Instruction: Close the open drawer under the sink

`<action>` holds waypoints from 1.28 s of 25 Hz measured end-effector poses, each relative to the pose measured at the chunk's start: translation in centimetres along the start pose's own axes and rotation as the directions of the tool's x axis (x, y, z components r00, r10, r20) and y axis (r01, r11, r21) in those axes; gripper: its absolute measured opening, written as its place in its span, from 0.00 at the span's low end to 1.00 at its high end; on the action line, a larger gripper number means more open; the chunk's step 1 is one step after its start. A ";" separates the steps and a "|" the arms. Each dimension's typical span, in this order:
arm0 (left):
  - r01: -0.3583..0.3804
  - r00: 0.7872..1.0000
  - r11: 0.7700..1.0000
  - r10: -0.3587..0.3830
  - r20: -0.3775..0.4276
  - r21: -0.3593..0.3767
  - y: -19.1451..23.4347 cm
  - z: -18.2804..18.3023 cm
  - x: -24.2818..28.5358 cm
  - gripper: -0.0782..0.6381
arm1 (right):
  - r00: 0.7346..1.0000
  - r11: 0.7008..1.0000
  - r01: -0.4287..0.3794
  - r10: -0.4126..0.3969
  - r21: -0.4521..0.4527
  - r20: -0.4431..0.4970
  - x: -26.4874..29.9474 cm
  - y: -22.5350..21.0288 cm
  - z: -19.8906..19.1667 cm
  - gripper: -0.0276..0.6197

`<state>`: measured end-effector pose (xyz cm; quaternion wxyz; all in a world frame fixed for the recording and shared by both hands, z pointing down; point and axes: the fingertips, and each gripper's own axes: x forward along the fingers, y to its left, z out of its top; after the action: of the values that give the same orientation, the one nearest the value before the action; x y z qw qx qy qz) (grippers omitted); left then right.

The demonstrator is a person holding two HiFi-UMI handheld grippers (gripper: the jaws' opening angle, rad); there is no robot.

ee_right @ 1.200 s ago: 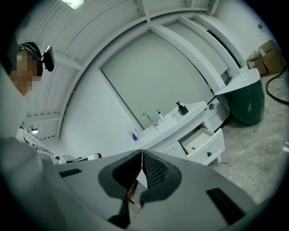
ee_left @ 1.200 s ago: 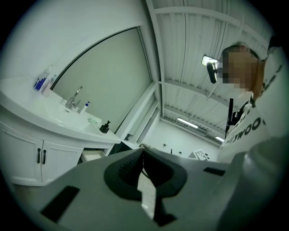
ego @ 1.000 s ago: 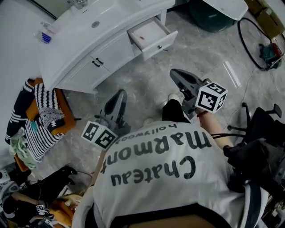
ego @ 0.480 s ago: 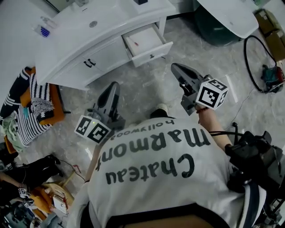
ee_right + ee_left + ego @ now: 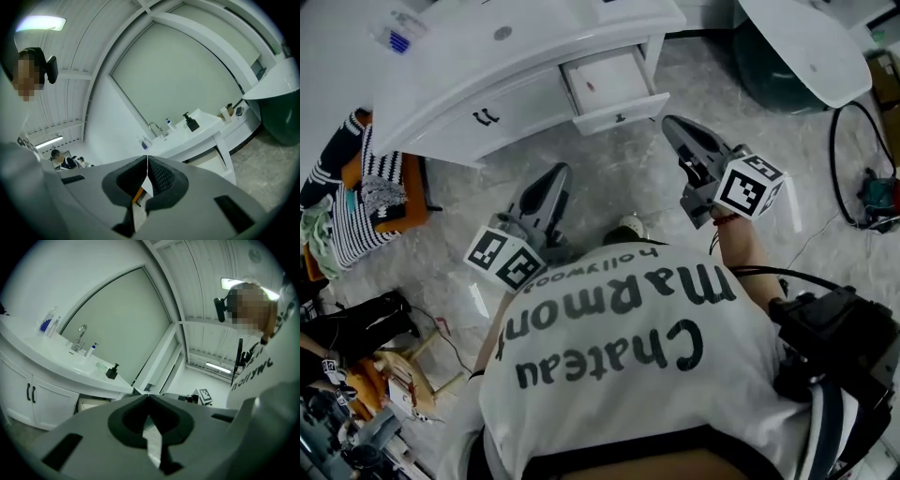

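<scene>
Nearer now, the right gripper (image 5: 673, 127) sits just right of the open drawer (image 5: 607, 82) front, left gripper (image 5: 555, 178) farther back, both with jaws pressed together, empty.

Grey marble-look stone floor (image 5: 609, 178), long white curved sink cabinet (image 5: 534, 89) by a white wall (image 5: 56, 273), big pale mirror (image 5: 117, 319) over it, white ribbed ceiling (image 5: 206, 282) with a long bright lamp (image 5: 40, 23), low orange seat (image 5: 417, 197) piled with black-and-white striped clothes (image 5: 356, 202).
</scene>
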<state>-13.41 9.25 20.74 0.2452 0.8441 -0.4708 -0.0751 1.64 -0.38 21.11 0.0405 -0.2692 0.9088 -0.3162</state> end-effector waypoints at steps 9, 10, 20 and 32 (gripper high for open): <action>0.009 0.999 0.999 -0.006 0.053 -0.053 1.5 -2.4 3.0 0.12 | 0.997 0.998 -0.061 0.062 0.032 -0.050 1.1 -2.3 -1.7 0.06; 0.002 0.999 0.999 -0.001 0.040 -0.045 1.7 -2.9 3.5 0.12 | 0.996 0.998 -0.059 0.061 0.034 -0.061 1.2 -2.7 -2.1 0.06; -0.069 0.989 0.995 0.078 -0.129 0.070 6.2 -9.1 8.7 0.12 | 0.988 0.994 0.017 0.000 0.108 -0.155 1.5 -7.8 -6.9 0.06; -0.035 0.952 0.993 0.068 -0.297 0.113 13.4 -18.7 15.6 0.12 | 0.976 0.968 0.150 -0.113 0.203 -0.185 1.4 -15.9 -11.4 0.06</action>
<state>-8.35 -3.15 45.15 0.2703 0.8451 -0.4532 0.0857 5.02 -5.19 39.84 -0.0302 -0.2948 0.8493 -0.4369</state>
